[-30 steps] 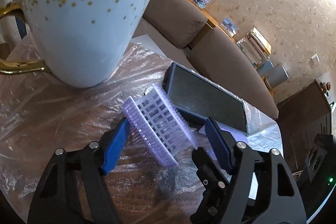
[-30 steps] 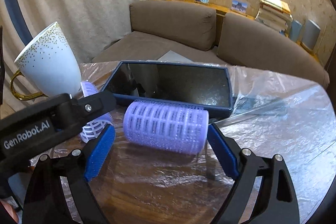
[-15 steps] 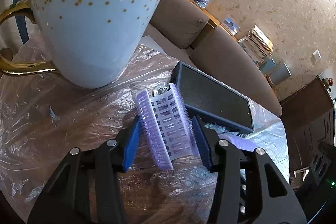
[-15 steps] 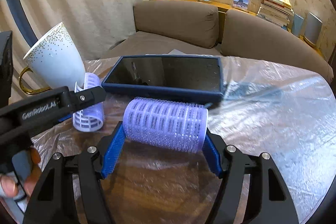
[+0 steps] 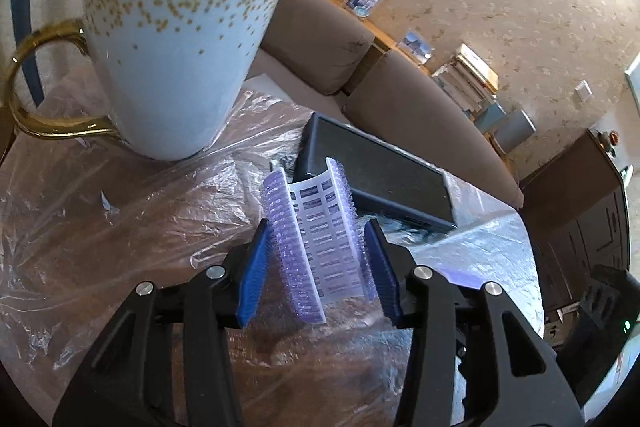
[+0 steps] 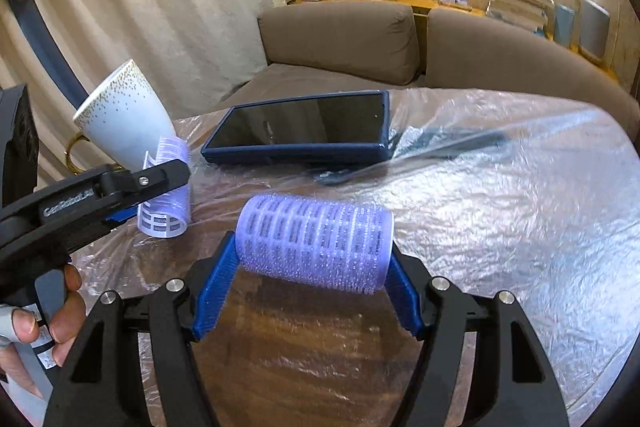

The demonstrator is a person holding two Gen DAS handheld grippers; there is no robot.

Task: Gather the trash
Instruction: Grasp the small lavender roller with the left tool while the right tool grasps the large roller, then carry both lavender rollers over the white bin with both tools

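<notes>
Curlers both gripped, I note: left gripper clamps the broken purple curler by the mug; right gripper pinches the whole curler endwise above the plastic-covered table, near the tablet.

Both hand-held grippers clamped, loaded.

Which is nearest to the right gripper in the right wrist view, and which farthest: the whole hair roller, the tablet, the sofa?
1. Whole hair roller: clamped between the pads of the right gripper.
2. Tablet: flat on the table behind it.
3. Sofa: beyond the table's far edge.
</notes>
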